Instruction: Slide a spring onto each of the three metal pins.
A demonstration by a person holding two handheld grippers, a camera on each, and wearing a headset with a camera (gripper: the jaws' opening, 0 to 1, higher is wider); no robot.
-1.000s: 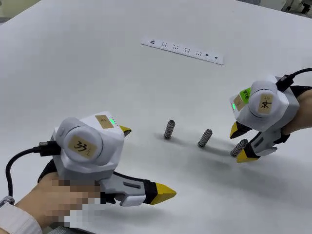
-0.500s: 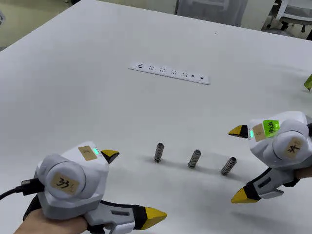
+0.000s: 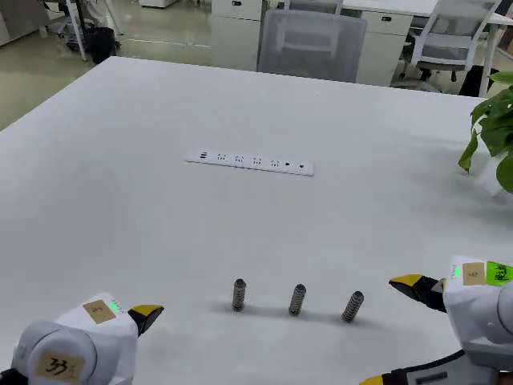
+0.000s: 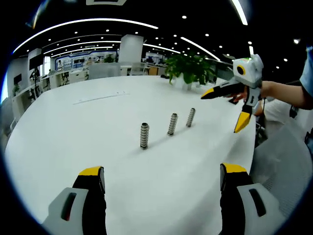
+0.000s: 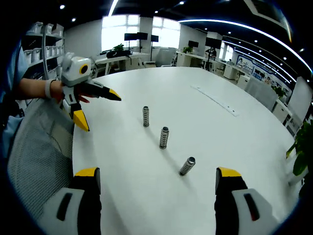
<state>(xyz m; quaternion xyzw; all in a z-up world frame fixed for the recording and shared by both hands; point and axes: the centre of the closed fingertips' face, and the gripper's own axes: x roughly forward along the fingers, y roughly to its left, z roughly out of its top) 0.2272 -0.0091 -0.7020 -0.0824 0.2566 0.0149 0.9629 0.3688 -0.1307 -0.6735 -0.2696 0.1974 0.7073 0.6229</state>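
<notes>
Three short metal springs stand upright in a row on the white table, each around a pin: left [image 3: 239, 295], middle [image 3: 297, 299], right [image 3: 353, 306]. The right one leans a little. My left gripper [image 4: 161, 171] is open and holds nothing, well short of the nearest spring [image 4: 144, 135]. One of its yellow fingertips [image 3: 147, 311] shows at the bottom left of the head view. My right gripper [image 3: 390, 331] is open and holds nothing, just right of the right spring. In the right gripper view the springs [image 5: 164, 137] lie ahead of the open jaws.
A white power strip [image 3: 250, 161] lies further back on the table [image 3: 120, 184]. Office chairs [image 3: 309, 44] stand beyond the far edge. A green plant [image 3: 489, 128] reaches in at the right. A person's hand holds the left gripper [image 5: 98, 111] near the table edge.
The head camera has tilted up. The right gripper has drawn back from the right spring, which now stands free. Both grippers have pulled back toward the person.
</notes>
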